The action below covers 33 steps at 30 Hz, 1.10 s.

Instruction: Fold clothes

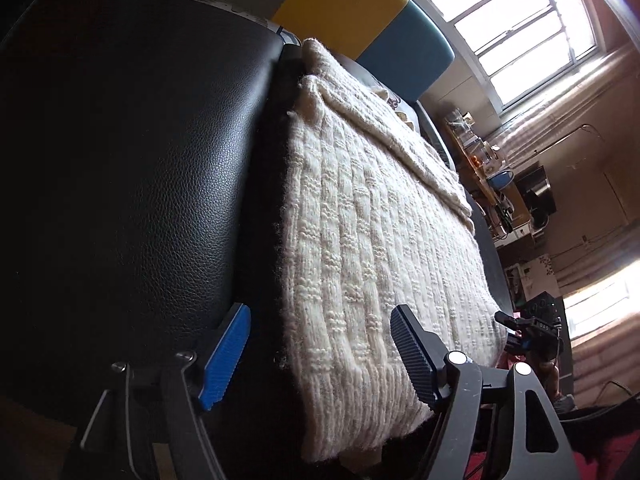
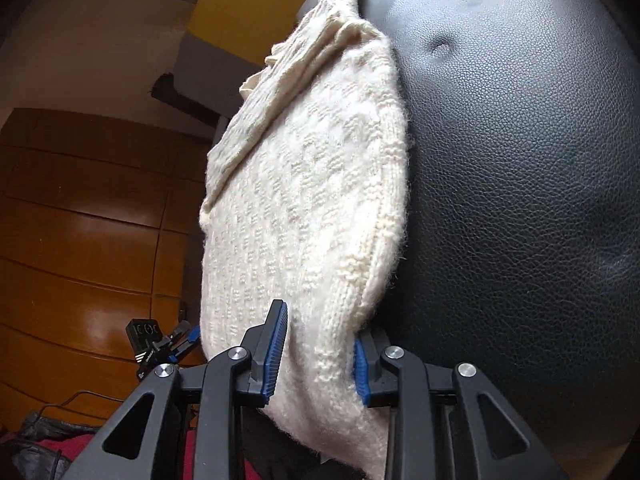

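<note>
A cream knit sweater [image 1: 376, 216] lies folded on a black leather seat [image 1: 132, 168], with one sleeve laid across its far part. My left gripper [image 1: 320, 356] is open at the sweater's near edge: one blue pad rests by the leather, and the other finger is over the knit. In the right wrist view the cream knit sweater [image 2: 304, 208] bulges between the pads, and my right gripper [image 2: 318, 360] is shut on its thick near edge beside the black leather seat [image 2: 520, 200]. Each gripper shows small in the other's view, the right gripper [image 1: 528, 332] and the left gripper [image 2: 172, 344].
A yellow and blue cushion [image 1: 360, 12] sits beyond the sweater. A bright window [image 1: 520, 28] and a cluttered shelf [image 1: 492, 168] are on the right. Wooden cabinet doors [image 2: 80, 220] fill the left of the right wrist view. Red cloth [image 2: 40, 452] lies on the floor below.
</note>
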Each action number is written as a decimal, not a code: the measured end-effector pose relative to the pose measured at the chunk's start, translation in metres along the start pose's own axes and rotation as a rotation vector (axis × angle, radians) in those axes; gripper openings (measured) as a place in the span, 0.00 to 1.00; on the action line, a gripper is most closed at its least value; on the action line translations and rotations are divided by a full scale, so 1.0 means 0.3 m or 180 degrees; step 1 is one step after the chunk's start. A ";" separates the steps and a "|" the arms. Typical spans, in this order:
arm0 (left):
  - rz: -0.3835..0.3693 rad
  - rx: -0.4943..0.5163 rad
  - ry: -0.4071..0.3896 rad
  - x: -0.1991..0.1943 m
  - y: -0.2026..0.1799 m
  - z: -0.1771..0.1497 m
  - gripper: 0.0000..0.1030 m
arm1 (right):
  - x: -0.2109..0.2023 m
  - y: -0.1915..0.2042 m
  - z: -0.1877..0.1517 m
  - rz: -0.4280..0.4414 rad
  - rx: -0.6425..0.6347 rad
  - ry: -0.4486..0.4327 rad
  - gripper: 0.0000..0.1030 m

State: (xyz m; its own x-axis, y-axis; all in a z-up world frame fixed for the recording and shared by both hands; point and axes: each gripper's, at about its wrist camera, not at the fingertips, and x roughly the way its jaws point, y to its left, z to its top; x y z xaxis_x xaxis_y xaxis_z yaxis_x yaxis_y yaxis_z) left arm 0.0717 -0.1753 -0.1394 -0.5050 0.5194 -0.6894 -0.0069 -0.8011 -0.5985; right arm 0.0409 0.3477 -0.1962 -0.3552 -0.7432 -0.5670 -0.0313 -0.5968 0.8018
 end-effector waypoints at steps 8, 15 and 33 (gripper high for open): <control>-0.0068 0.0248 -0.0046 0.021 -0.066 -0.013 0.71 | 0.015 0.023 -0.021 -0.0039 -0.0247 -0.0180 0.29; -0.0060 0.0020 0.0109 0.055 -0.064 -0.004 0.10 | 0.023 0.027 -0.028 -0.0080 -0.0275 -0.0237 0.21; 0.0076 -0.0042 0.0105 0.099 -0.103 -0.014 0.09 | 0.033 0.080 -0.078 -0.0311 -0.0319 -0.0321 0.12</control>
State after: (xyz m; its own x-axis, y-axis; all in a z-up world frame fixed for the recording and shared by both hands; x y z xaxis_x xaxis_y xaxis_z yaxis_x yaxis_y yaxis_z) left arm 0.0606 -0.1340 -0.1430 -0.4761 0.5098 -0.7166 0.0163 -0.8096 -0.5868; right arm 0.0586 0.3189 -0.1871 -0.4472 -0.6491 -0.6154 0.0212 -0.6955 0.7182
